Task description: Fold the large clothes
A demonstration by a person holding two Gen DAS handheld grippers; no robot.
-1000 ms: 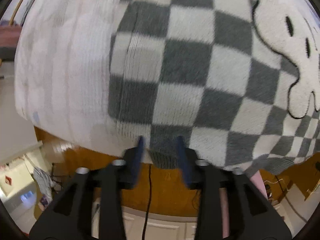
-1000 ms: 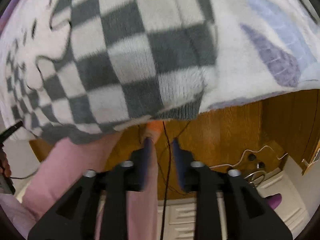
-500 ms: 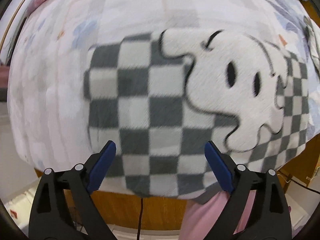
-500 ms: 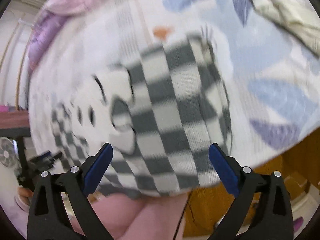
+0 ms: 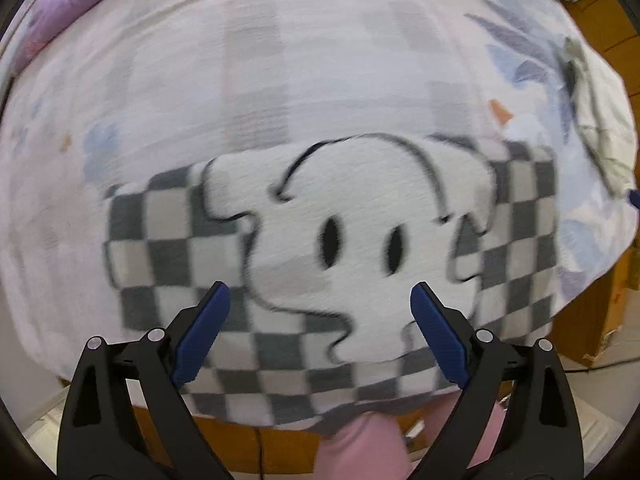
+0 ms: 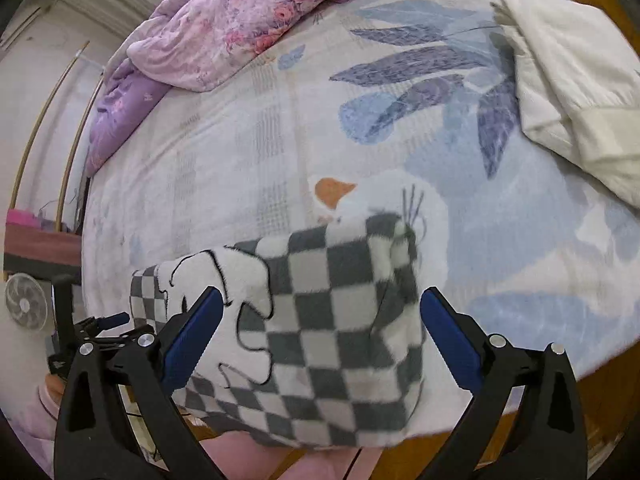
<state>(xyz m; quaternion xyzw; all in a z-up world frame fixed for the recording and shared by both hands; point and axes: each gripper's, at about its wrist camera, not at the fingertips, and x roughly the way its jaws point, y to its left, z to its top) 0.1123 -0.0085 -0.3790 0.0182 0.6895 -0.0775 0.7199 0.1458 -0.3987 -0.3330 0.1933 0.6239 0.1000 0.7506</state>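
Observation:
A folded fleece garment, grey-and-white checked with a white cartoon face on top, lies on the bed sheet at the near edge. My left gripper hovers above its near half and points down. Its blue pads stand wide apart and hold nothing. In the right wrist view the same garment lies below my right gripper. That gripper is open too, its pads clear of the cloth. The garment's near hem hangs slightly over the bed edge.
A purple floral quilt is bunched at the far left of the bed. A folded white cloth lies at the far right. A person's pink-clad legs stand at the wooden bed edge. A small fan stands to the left.
Both grippers were nearly shut at the garment's near hem. They have opened wide, let go and drawn up and back, so the whole folded garment now shows on the bed.

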